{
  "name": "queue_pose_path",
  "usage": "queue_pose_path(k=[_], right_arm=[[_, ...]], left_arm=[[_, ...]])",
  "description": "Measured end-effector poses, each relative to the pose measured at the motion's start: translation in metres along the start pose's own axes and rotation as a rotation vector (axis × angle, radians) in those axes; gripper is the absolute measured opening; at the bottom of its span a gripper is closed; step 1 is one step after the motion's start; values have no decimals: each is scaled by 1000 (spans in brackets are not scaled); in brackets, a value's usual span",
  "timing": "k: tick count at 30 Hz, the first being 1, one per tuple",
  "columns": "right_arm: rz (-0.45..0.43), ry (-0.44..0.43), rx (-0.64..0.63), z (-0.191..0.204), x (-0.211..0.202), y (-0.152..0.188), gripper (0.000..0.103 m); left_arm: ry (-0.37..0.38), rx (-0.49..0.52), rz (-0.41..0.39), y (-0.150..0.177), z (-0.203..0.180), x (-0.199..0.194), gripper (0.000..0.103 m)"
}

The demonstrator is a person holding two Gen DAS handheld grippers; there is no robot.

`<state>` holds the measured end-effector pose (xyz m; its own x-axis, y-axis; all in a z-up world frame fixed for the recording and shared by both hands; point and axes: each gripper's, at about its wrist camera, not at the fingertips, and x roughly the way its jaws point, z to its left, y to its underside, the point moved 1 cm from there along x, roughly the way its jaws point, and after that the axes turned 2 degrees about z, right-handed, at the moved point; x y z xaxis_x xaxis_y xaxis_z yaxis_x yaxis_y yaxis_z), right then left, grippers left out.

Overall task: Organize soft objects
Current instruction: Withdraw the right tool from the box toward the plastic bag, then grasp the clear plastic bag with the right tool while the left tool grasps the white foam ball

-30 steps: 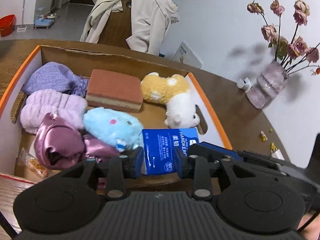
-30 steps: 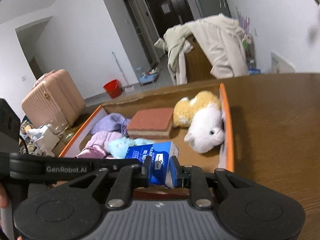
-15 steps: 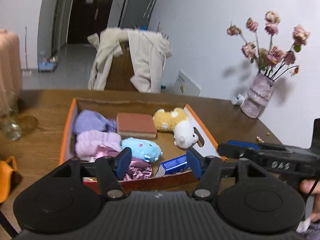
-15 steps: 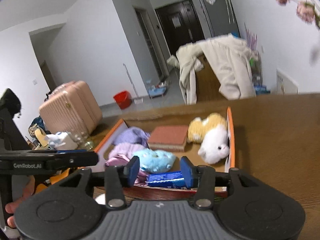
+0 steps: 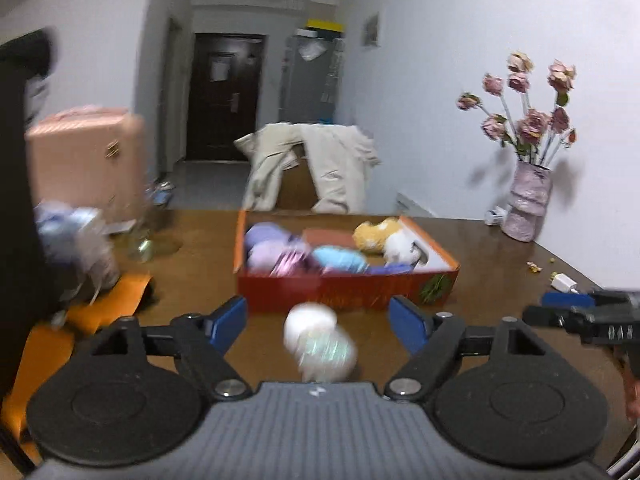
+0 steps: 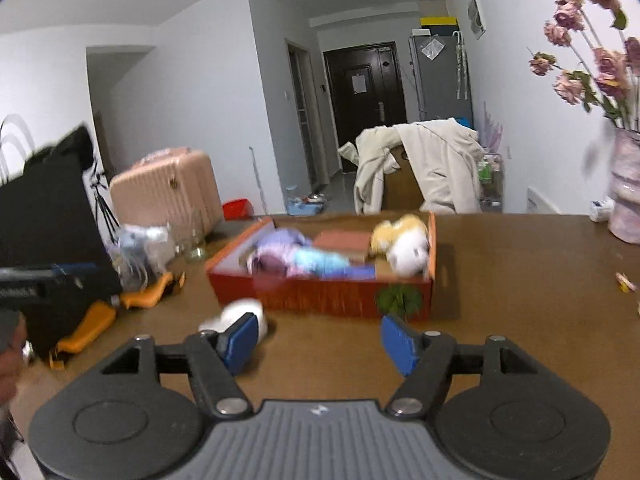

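Note:
The orange cardboard box (image 5: pixel 344 286) stands mid-table holding purple knit pieces (image 5: pixel 266 242), a light blue plush (image 5: pixel 340 258), a yellow-and-white plush (image 5: pixel 386 236) and a blue tissue pack (image 5: pixel 394 269). A blurred white soft object (image 5: pixel 320 342) lies on the table before the box, in line with my left gripper (image 5: pixel 318 317). Its jaws are opening and the pads do not touch the object. My right gripper (image 6: pixel 320 338) is also opening, with nothing between its jaws. The white object (image 6: pixel 240 312) lies just behind its left finger. The box (image 6: pixel 320 294) is farther back.
A vase of dried roses (image 5: pixel 526 204) stands at the table's far right, and a white plug (image 5: pixel 562 282) lies nearer. An orange item (image 5: pixel 100 308) and a clear bag (image 5: pixel 76 236) lie on the left. Behind are a coat-draped chair (image 5: pixel 312 168) and a pink suitcase (image 5: pixel 84 160).
Both grippers let go of the blue tissue pack, which now lies in the box. They pulled well back from the box with jaws widening. The white object has come into view.

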<state>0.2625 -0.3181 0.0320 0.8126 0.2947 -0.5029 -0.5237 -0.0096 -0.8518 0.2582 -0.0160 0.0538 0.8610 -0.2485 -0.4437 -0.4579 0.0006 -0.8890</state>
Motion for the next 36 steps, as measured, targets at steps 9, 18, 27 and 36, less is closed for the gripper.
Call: queue_pose_path(k=[9, 18, 27, 36], right_arm=[[2, -37, -67, 48, -26, 38, 71], [32, -37, -82, 67, 1, 33, 71], [73, -58, -96, 91, 81, 25, 73], [135, -97, -175, 116, 172, 6, 67]], left_arm=[[-71, -90, 58, 48, 26, -31, 81], [-75, -110, 55, 45, 36, -16, 82], [-107, -103, 104, 39, 57, 30, 82], [-180, -72, 122, 25, 77, 67, 82]])
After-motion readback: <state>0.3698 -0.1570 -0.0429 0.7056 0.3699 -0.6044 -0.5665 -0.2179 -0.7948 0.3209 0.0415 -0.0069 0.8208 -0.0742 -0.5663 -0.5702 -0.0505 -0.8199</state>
